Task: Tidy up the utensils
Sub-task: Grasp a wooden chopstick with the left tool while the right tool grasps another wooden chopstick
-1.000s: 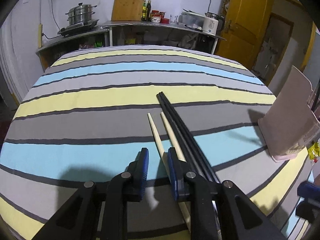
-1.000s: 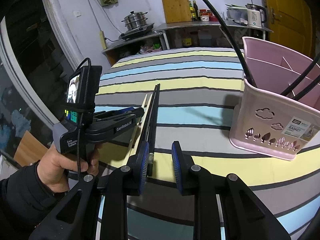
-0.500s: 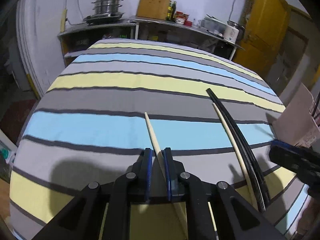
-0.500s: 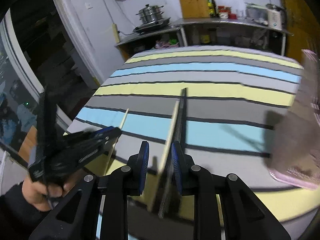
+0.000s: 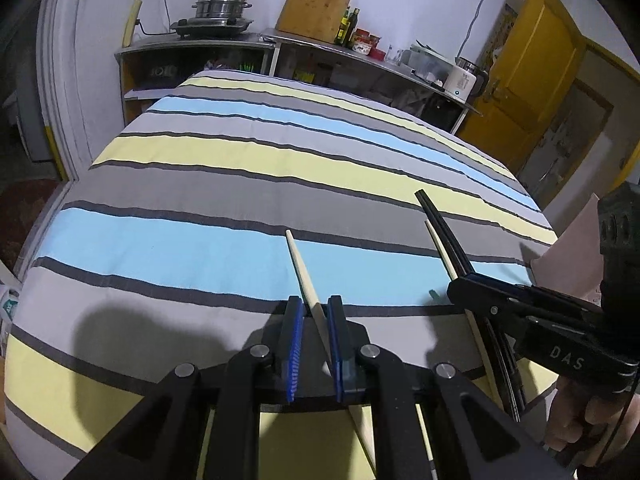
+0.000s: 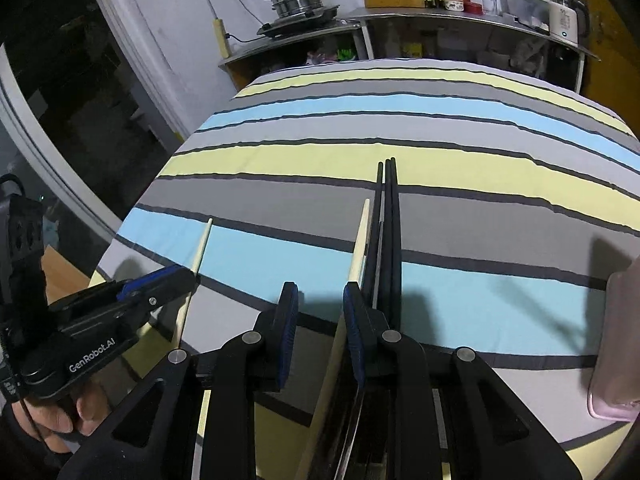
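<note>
My left gripper [image 5: 314, 306] is shut on a pale wooden chopstick [image 5: 302, 270] that points forward over the striped table; it also shows in the right wrist view [image 6: 200, 250]. My right gripper [image 6: 320, 300] is open, its jaws a hand's width apart. A second wooden chopstick [image 6: 360, 240] and several black chopsticks [image 6: 388, 220] lie on the cloth just at its right finger. In the left wrist view these lie at the right [image 5: 444, 236]. The pink utensil basket [image 6: 618, 344] stands at the right edge.
The table carries a cloth striped grey, blue and yellow [image 5: 240, 184]. Behind it stand metal shelves with a steamer pot [image 5: 220, 4], a wooden cutting board [image 5: 316, 0], bottles and a kettle [image 5: 460, 78]. A yellow door [image 5: 532, 72] is at the right.
My left gripper closed on one wooden chopstick and carried it left, away from the others. My right gripper swung left from the basket toward the remaining chopsticks, still open.
</note>
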A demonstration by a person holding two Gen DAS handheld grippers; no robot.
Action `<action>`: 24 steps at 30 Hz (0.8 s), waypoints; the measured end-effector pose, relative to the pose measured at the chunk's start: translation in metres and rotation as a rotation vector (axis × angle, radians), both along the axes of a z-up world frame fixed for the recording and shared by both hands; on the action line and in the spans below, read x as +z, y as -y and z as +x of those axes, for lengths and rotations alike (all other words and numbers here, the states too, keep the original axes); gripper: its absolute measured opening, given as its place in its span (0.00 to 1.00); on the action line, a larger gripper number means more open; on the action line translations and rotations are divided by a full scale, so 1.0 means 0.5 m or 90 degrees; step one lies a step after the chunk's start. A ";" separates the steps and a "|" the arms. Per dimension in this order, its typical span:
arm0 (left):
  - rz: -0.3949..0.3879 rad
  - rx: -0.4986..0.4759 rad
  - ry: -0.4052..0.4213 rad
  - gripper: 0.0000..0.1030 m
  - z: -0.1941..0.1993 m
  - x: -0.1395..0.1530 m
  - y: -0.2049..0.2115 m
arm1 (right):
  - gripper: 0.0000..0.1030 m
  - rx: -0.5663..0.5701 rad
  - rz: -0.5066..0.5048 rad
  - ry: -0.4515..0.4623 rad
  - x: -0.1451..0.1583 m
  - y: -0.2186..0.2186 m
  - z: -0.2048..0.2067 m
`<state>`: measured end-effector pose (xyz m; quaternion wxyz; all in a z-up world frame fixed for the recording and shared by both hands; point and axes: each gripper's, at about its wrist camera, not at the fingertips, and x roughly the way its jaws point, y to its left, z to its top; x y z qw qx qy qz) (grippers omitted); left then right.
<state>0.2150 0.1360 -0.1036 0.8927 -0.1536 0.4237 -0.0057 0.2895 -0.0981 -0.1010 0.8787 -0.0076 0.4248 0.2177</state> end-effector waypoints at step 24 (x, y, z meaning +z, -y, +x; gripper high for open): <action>-0.008 0.005 -0.006 0.12 0.018 -0.003 -0.011 | 0.24 -0.032 -0.022 0.003 -0.006 -0.018 0.041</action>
